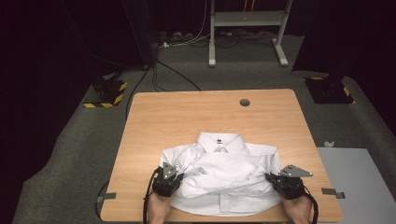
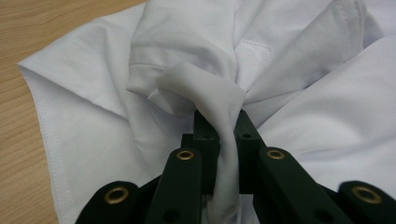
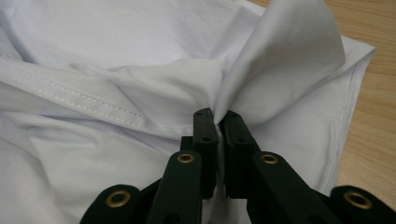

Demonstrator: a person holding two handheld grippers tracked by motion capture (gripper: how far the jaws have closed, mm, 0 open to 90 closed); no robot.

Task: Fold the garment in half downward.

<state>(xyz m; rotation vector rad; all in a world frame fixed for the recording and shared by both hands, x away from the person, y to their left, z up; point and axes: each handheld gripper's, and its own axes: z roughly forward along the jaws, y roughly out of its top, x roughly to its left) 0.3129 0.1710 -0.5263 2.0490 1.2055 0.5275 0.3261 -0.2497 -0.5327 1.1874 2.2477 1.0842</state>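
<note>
— White cotton: shirt (image 1: 219, 175) lying face-up near the front edge of the wooden desk (image 1: 187, 112), collar (image 1: 219, 141) pointing away, sleeves crossed over the chest.

— Left of the collar first?

— Left tool (image 1: 173, 177) at the shirt's left flank, below and left of the collar, clenched on a pinch of cloth. Probably gripped there to carry that side inward for a fold.

— And right of the collar?

— Right tool (image 1: 280, 178) at the opposite flank, likewise clamped on fabric. Mirrored grips, likely so both sides lift evenly and the cloth stays square.

— Anything extra from the close views?

— Left gripper view: a twisted ridge of fabric (image 2: 224, 135) running down between the shut jaws, plus a stitched hem (image 2: 49, 135) at the shirt's outer edge over bare wood. Right gripper view: a peak of cloth (image 3: 289, 60) rising out of the pinch and a double-stitched placket (image 3: 84, 102) beside it. From the high view, neither pinch legible, but the whole layout plain: collar centred, tools level with each other.
</note>
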